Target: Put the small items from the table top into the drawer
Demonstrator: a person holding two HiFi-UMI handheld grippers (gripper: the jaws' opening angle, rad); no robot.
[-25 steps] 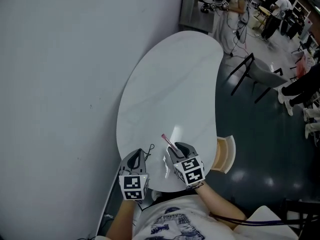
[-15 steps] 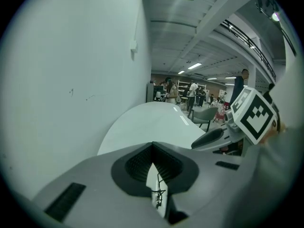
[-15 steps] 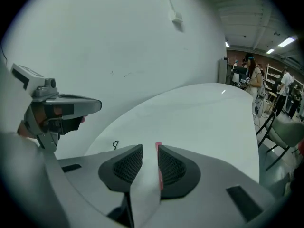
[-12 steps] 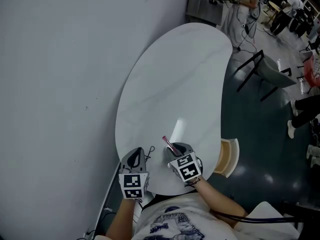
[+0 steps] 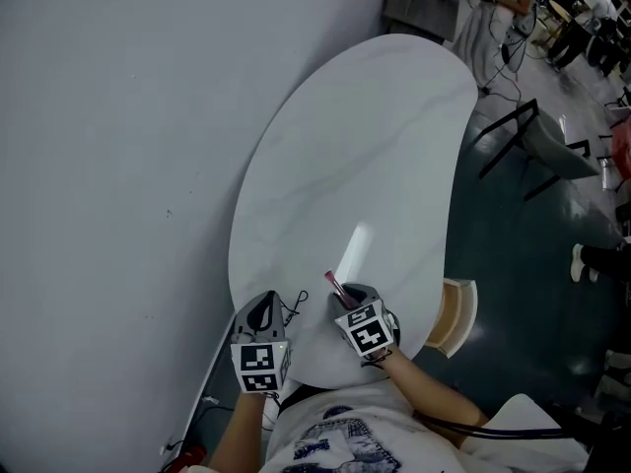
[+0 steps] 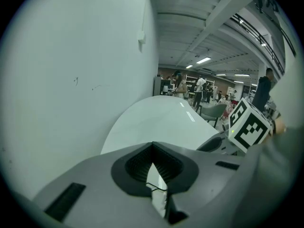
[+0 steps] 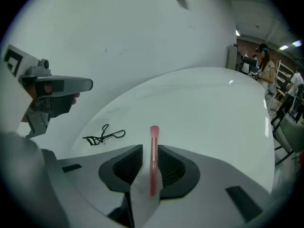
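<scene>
My right gripper [image 5: 345, 298] is shut on a thin pink stick [image 5: 333, 286], which juts forward from between the jaws [image 7: 153, 158] over the near end of the white oval table [image 5: 355, 166]. A black eyelash curler [image 5: 292, 306] lies on the table between the two grippers, and it shows left of the stick in the right gripper view [image 7: 104, 135]. My left gripper [image 5: 266, 309] is shut and holds nothing, just left of the curler. A bit of the curler's wire [image 6: 156, 188] shows below its closed jaws.
A light wooden drawer [image 5: 455, 315] stands open under the table's right edge, beside my right arm. A grey wall [image 5: 118, 166] runs along the table's left side. A dark chair [image 5: 532, 141] and people stand far off at the upper right.
Both grippers have sunk a little toward the table's near end, the right one still holding the pink stick. The curler has not moved.
</scene>
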